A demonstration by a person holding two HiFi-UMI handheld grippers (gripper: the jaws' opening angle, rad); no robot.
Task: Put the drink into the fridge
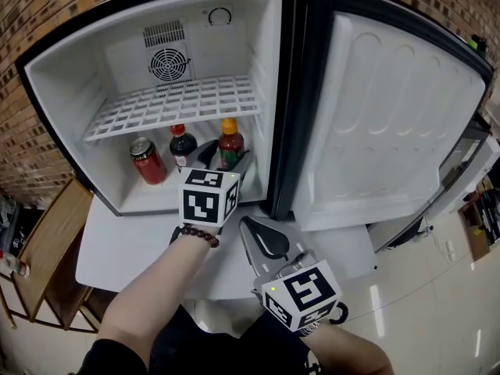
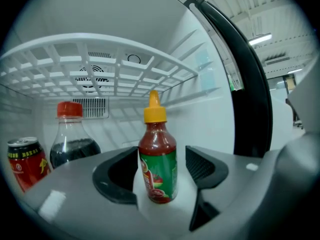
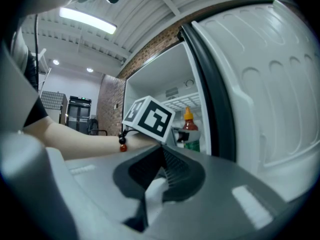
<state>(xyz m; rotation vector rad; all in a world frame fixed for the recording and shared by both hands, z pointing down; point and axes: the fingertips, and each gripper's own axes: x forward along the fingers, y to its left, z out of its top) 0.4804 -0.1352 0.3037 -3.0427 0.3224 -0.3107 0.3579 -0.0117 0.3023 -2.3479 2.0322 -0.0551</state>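
The drink, a red bottle [image 1: 230, 141] with a yellow cap and green label, stands upright on the fridge floor [image 1: 156, 198]. My left gripper [image 1: 225, 158] reaches into the fridge with one jaw on each side of it. In the left gripper view the bottle [image 2: 158, 169] stands between the jaws of that gripper [image 2: 161, 159], and a strip of white floor shows between it and the right pad [image 2: 200, 164]; the jaws are open. My right gripper [image 1: 248, 225] hangs shut and empty over the white table, outside the fridge, its jaws [image 3: 162, 156] closed together.
A red can [image 1: 148, 161] and a dark cola bottle [image 1: 182, 144] stand to the left of the drink. A white wire shelf [image 1: 176, 104] spans the fridge above them. The fridge door [image 1: 391, 116] stands open on the right. A wooden rack [image 1: 47, 241] is at the left.
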